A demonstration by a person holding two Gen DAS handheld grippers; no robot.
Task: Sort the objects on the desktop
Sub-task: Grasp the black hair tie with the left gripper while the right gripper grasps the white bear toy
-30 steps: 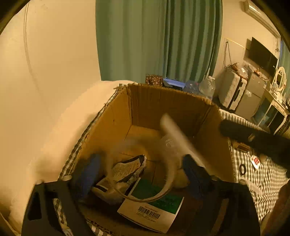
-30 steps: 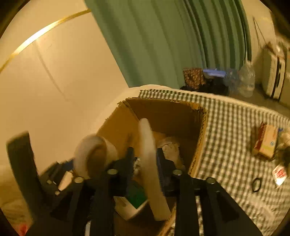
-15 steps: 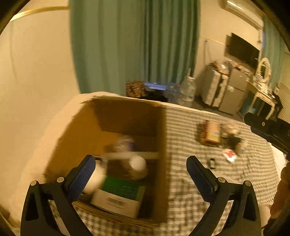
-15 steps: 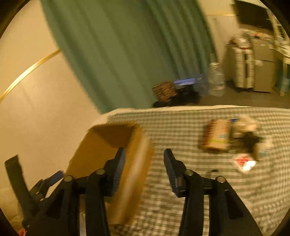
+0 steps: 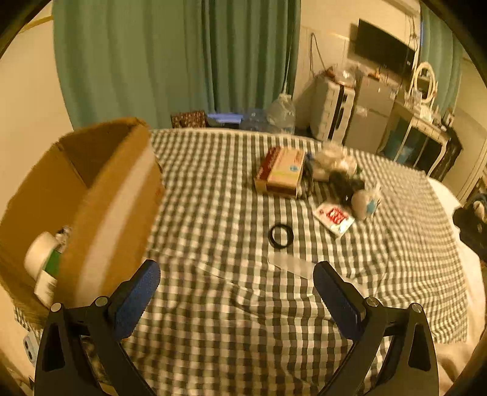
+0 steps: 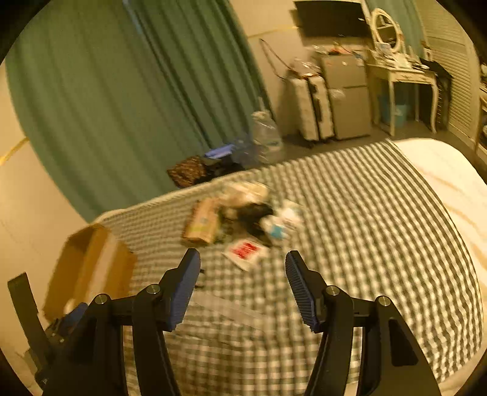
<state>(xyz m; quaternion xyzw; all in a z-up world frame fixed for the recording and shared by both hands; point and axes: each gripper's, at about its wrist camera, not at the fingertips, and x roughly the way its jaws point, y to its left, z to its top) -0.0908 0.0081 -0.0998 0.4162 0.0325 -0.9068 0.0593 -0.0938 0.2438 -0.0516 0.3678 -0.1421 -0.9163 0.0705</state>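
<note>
The clutter sits mid-bed on the checked cloth [image 5: 213,213]: a flat carton [image 5: 281,172], a red-and-white packet [image 5: 334,217] and a black ring [image 5: 281,236] nearer me. The cardboard box [image 5: 100,213] stands at the left edge. My left tool [image 5: 236,297] gapes wide and empty; my right tool [image 6: 242,284], jaws just opening, holds nothing either

We are in a home bedroom. A bed [image 5: 231,304] under a checked sheet fills the lower frame, green curtains [image 5: 170,61] hang across the upper left, and at the upper right we see a wall-mounted television [image 5: 383,50], a small fridge [image 5: 369,118], a suitcase [image 5: 330,112] and a dressing table with an oval mirror [image 6: 385,27].
</note>
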